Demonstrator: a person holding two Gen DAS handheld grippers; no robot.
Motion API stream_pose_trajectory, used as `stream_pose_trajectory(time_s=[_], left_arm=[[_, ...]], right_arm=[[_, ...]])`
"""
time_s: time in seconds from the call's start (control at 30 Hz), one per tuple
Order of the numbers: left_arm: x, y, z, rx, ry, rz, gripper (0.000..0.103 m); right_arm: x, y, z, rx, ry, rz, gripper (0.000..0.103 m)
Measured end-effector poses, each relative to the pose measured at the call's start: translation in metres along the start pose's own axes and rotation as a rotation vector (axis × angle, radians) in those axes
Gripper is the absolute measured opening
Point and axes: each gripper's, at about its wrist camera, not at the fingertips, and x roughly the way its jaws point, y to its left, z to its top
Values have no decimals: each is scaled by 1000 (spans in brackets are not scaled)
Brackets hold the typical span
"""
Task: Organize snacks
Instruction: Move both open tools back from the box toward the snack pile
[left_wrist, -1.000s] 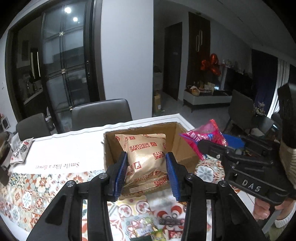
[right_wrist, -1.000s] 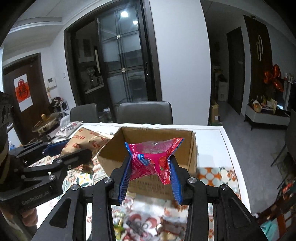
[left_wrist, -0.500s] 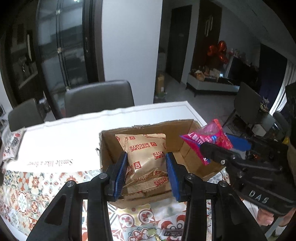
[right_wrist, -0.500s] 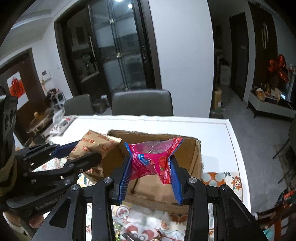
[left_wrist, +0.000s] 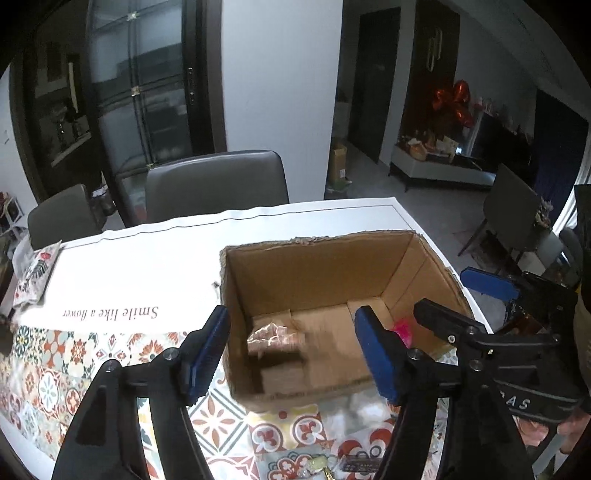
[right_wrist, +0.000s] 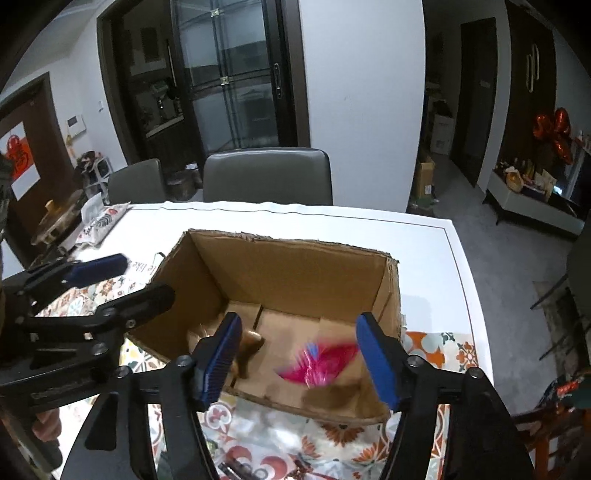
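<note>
An open cardboard box (left_wrist: 317, 258) (right_wrist: 295, 266) stands on the table. Above its near-left part, my left gripper (left_wrist: 293, 350) has its jaws opening, with nothing pressed between them. A tan biscuit packet (left_wrist: 275, 338) (right_wrist: 249, 341), blurred, is down inside the box below it. My right gripper (right_wrist: 299, 354) hangs over the box's near-right part, its jaws opening too. A pink snack bag (right_wrist: 317, 363) (left_wrist: 400, 328), also blurred, is inside the box beneath it, free of the pads. Each gripper shows at the edge of the other's view.
A patterned cloth (left_wrist: 55, 369) covers the near table, with small wrapped snacks (left_wrist: 321, 463) by the front edge. A white runner (left_wrist: 147, 266) lies beyond. Another snack bag (right_wrist: 99, 221) rests far left. Two grey chairs (right_wrist: 267, 173) stand behind the table. A hand (right_wrist: 46, 424) holds the left gripper.
Both grippers moved over the box and tilted down. Both then opened: the biscuit packet and the pink bag left the pads and dropped into the box.
</note>
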Motion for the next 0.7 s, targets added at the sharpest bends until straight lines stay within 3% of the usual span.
stream_pose_trajectory(time_s=[0.27,0.43,0.53,0.7], left_arm=[[-47,-1,-33,-8,-104,70,73],[-84,-7,-61,-10,-193,100,77],[-101,-8,-76,-17,-223,112,79],[-120,-10,-101,-16,-237,126,81]], right_arm=[[-43,12,-30,-15,-101,-54,73],[-71,25,-55,-9,-152,-16,75],[-84,31,-70,-2,-166,12,75],[-103,41,-96,-26,-210,-19,75]])
